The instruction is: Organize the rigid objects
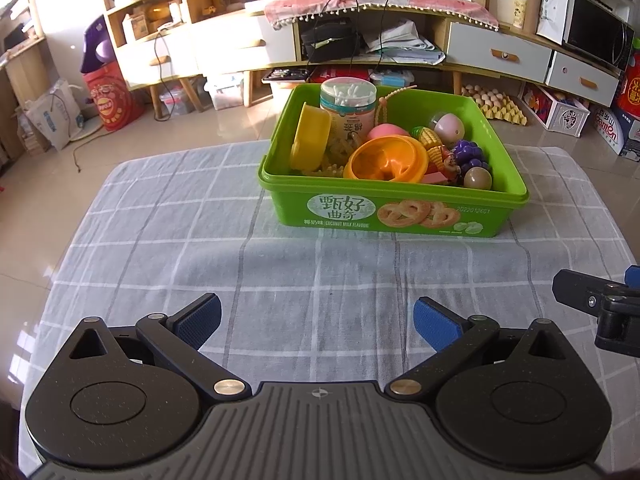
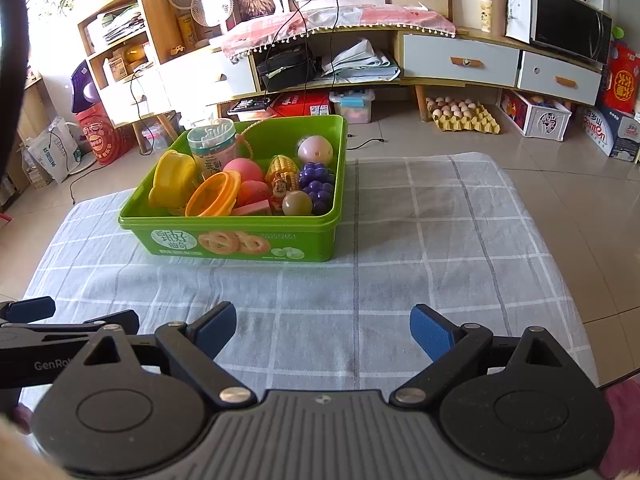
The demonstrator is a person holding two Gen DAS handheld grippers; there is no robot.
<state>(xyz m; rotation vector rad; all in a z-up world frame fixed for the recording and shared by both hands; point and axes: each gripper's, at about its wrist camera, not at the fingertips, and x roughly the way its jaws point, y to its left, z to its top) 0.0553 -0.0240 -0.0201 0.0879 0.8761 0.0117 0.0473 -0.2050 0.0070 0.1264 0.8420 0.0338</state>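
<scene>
Left hand-held gripper (image 1: 316,322) and right hand-held gripper (image 2: 322,330) both hover over the checked worktop (image 1: 160,240) short of the green box (image 1: 392,216), jaws apart and holding nothing. Inside the box, the yellow cup (image 1: 310,136) lies at its left end, the swab jar (image 1: 348,104) at its far wall. The orange bowl (image 1: 386,160) sits mid-box, with the grapes (image 1: 472,154) and ball (image 1: 477,179) at the right.
</scene>
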